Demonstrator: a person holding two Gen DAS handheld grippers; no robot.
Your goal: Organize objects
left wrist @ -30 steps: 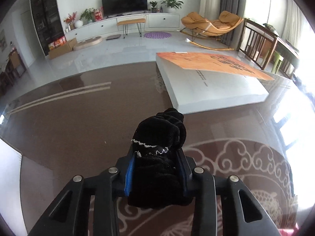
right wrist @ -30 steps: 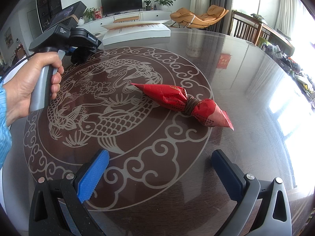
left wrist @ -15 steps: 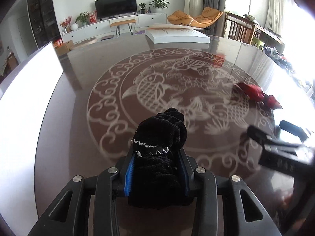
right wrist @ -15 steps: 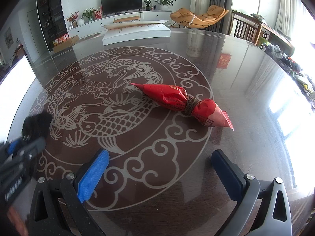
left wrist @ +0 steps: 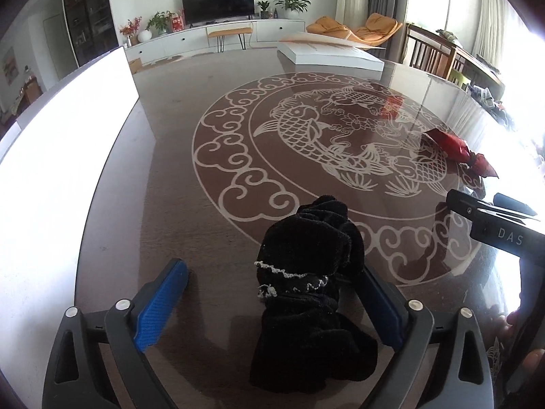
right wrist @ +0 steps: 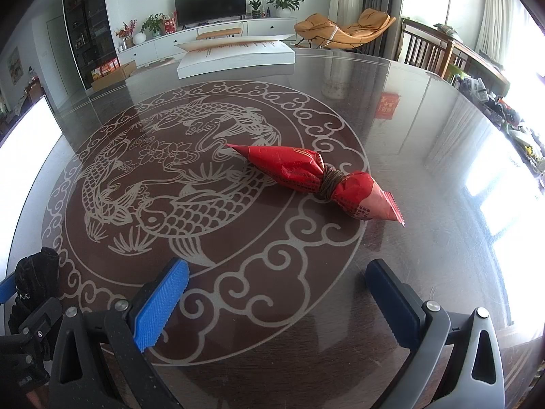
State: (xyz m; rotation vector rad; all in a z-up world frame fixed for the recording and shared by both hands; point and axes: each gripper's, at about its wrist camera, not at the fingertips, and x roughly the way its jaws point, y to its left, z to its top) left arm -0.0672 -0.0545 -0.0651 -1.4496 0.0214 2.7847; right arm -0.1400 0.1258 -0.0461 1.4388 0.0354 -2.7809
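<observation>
One black cloth (left wrist: pixel 306 272), one red bag (right wrist: pixel 316 180) lying diagonally, tip far-left. Left gripper (left wrist: pixel 272 289) opening, cloth between, leaning on the right pad; right gripper (right wrist: pixel 276 289) wide, empty.

cloth bundle (left wrist: pixel 316 293) on the table (left wrist: pixel 190 225) near its front edge, left of the wrapped packet (right wrist: pixel 316 179). packet lies on the table's middle. flat box (right wrist: pixel 235 56) at the far edge, behind both.
</observation>
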